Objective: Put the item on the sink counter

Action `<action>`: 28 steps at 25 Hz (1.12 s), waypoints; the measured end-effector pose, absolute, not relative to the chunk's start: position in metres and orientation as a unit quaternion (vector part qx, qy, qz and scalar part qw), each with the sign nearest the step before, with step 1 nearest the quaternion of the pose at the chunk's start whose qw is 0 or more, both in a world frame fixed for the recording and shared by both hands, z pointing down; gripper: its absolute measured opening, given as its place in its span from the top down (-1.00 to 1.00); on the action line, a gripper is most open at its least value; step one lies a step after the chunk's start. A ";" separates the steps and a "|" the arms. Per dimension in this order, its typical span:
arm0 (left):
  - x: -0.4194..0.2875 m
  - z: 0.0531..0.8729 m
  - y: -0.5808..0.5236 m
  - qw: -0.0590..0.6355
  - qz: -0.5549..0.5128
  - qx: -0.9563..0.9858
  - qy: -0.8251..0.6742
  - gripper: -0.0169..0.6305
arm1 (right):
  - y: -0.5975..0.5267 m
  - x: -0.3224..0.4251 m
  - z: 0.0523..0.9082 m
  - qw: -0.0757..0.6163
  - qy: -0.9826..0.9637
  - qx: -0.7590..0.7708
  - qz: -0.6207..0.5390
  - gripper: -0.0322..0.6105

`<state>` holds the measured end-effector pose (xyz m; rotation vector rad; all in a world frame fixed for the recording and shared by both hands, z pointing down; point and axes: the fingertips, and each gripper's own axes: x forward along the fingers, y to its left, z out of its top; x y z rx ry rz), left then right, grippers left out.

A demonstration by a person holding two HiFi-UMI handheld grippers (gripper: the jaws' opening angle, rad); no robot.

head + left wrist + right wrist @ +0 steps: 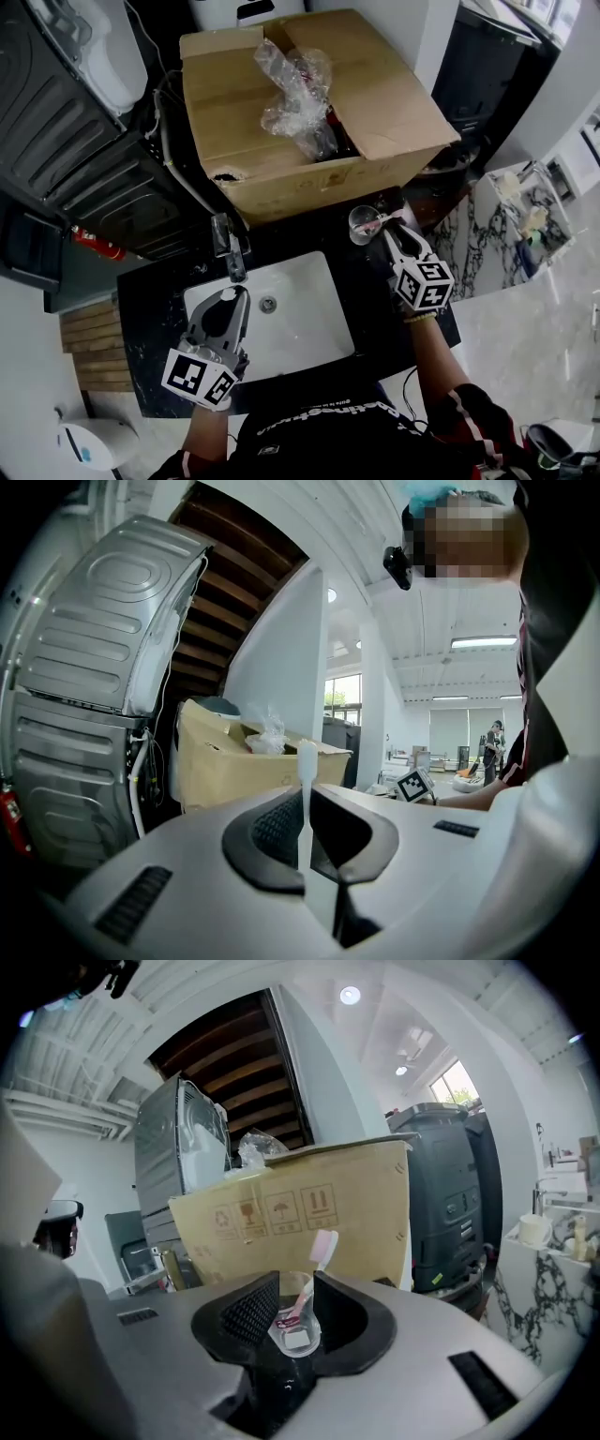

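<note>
on the sink counter [380,295]: a dark top with a white basin [305,314] sunk into it; a faucet [230,248] stands at the basin's 11 o'clock rim.
left gripper [230,298]: over the basin's 8 o'clock edge, pointing toward 12 o'clock in the head view; its jaws are almost together, pinching a thin white stick [306,766] that stands upright between the pads.
right gripper [386,228]: above the counter at the basin's 2 o'clock, tipped a little downward; its jaws are clamped on a clear cup [362,225] — both pads press against the cup's sides in the right gripper view.
pink toothbrush [320,1246]: leans inside the cup, head up, poking above the rim.
cardboard box [281,173]: open, at the basin's 12 o'clock, with crumpled clear plastic wrap [295,89] sticking out of its top.
cup's place: just beside the box's front wall, over bare counter — whether its base touches the counter cannot be told.
</note>
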<state>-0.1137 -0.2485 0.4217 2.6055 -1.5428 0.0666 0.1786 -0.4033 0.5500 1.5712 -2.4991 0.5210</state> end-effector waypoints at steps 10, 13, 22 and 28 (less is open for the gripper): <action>-0.137 0.402 -0.217 0.045 -0.021 0.854 -0.518 0.85 | -0.322 0.113 0.454 0.019 -0.877 0.461 0.136 0.51; -0.147 0.396 -0.207 0.041 -0.033 0.851 -0.523 0.85 | -0.292 0.074 0.421 0.000 -0.900 0.419 0.118 0.51; -0.157 0.386 -0.190 0.027 -0.046 0.853 -0.520 0.85 | -0.221 -0.019 0.382 -0.013 -0.945 0.318 0.072 0.55; -0.161 0.385 -0.185 0.025 -0.044 0.853 -0.520 0.85 | -0.213 -0.027 0.389 -0.009 -0.947 0.311 0.074 0.70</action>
